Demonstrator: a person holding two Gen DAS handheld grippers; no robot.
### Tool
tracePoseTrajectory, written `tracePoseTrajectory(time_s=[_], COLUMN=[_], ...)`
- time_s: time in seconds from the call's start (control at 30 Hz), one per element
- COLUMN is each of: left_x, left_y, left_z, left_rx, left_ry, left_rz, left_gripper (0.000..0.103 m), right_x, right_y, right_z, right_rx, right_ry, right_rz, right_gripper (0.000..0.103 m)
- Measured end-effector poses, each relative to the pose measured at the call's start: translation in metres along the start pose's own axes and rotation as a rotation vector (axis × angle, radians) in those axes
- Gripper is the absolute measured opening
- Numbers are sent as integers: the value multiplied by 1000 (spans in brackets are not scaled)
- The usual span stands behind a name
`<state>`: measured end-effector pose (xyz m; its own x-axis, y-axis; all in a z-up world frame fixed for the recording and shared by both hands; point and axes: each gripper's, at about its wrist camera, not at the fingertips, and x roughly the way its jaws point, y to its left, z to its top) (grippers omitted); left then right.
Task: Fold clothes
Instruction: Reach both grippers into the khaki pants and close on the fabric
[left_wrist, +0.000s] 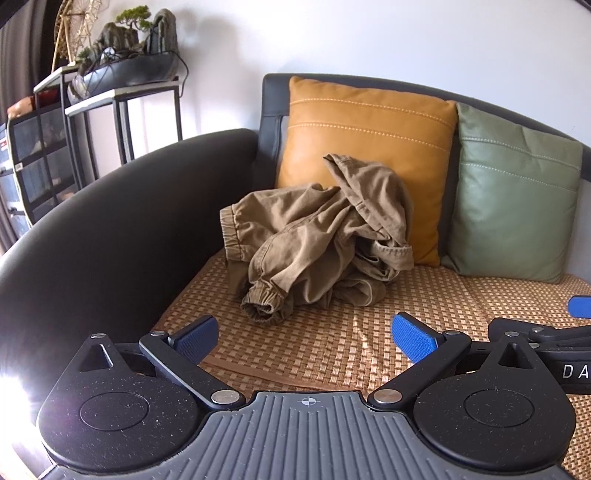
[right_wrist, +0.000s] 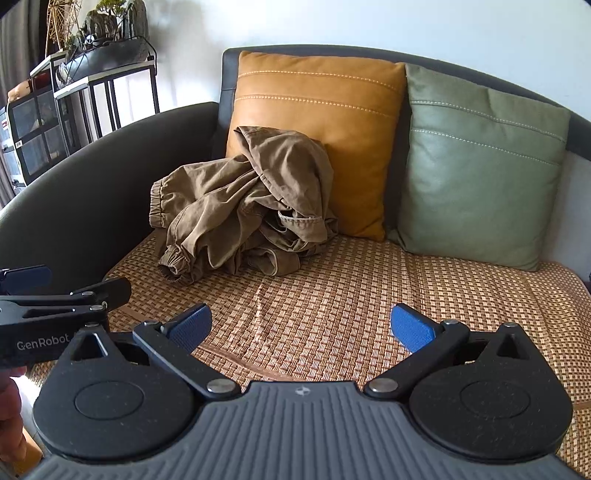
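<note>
A crumpled pair of khaki trousers (left_wrist: 317, 236) with elastic cuffs lies in a heap on the woven seat mat (left_wrist: 332, 339), leaning against an orange cushion (left_wrist: 369, 122). They also show in the right wrist view (right_wrist: 243, 206). My left gripper (left_wrist: 304, 338) is open and empty, held over the mat in front of the heap, apart from it. My right gripper (right_wrist: 301, 328) is open and empty, to the right of the left one, over bare mat (right_wrist: 351, 302). The left gripper also shows at the left edge of the right wrist view (right_wrist: 55, 291).
A dark sofa armrest (left_wrist: 110, 229) curves along the left. A green cushion (left_wrist: 517, 192) stands beside the orange one (right_wrist: 317, 122) against the backrest. A metal shelf (left_wrist: 122, 103) with a planter stands behind the armrest.
</note>
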<state>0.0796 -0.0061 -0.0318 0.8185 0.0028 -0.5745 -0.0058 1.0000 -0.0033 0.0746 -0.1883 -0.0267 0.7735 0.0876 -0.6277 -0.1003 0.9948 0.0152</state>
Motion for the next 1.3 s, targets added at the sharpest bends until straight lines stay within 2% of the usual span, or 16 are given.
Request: tracePoseTrajectory(time_s=[0.17,0.27,0.4,0.67,0.83,1.03,1.1,1.13,1.17,1.2,1.23,1.3], left_x=[43,83,139,226,260,289,289,287,286,283,280,273], left_y=[8,20,29,14,12,8,9,11,12,12,13,11], left_z=[13,22,34,35,38,39,38,37,36,35,34,34], left_rx=[-1,-10,-39,8,-34,-26,-42,-46,-50,-55,-60,-56], left_ry=[14,36,53,72,89,112,98,93,87,84,82,92], left_rz=[35,48,93,89,61,66,53,30,5,-13,-30,-32], left_gripper=[103,103,103,103,103,101,94,91,80,66,61,35], right_x=[35,66,123,229,262,280,284,286,288,289,289,287], right_y=[-6,-14,-22,-23,-15,-15,-15,-15,-16,-17,-18,-18], right_z=[19,36,61,80,79,82,82,82,81,81,80,80], right_rx=[-16,18,63,11,-65,-88,-91,-85,-70,-53,-34,-18], right_ry=[-40,-54,-52,-72,-110,-128,-122,-115,-108,-103,-100,-93], right_rz=[-2,40,70,52,49,102,137,168,202,230,237,242], right_gripper=[103,103,103,100,89,83,77,64,54,51,47,41])
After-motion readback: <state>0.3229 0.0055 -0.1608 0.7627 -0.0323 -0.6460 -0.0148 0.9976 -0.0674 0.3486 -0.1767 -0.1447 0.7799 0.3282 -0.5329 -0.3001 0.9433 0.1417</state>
